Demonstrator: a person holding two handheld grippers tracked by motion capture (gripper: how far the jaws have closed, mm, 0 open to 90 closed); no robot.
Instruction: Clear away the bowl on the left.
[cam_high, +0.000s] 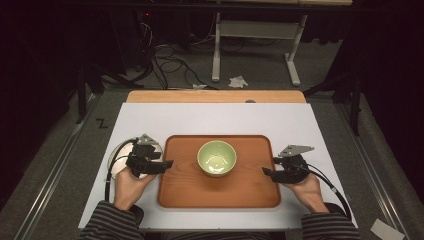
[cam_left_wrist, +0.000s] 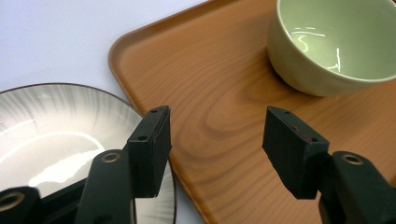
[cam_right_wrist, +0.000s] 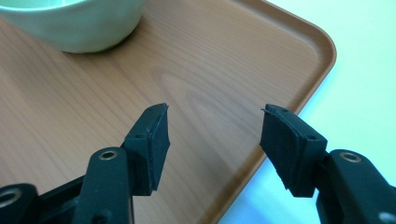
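White tabletop (cam_high: 150, 117) bears wooden tray (cam_high: 185, 192) holding an empty green bowl (cam_high: 216, 158).

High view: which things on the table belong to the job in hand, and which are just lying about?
In the job:
brown wooden tray
pale green ceramic bowl on it
left gripper and right gripper, both open at the tray's edges

Lying about:
grey-streaked white plate beside the tray
crumpled paper on the floor

I can read no label, brand or number; just a black Z-shaped mark (cam_high: 102, 123) on the floor, left of frame.
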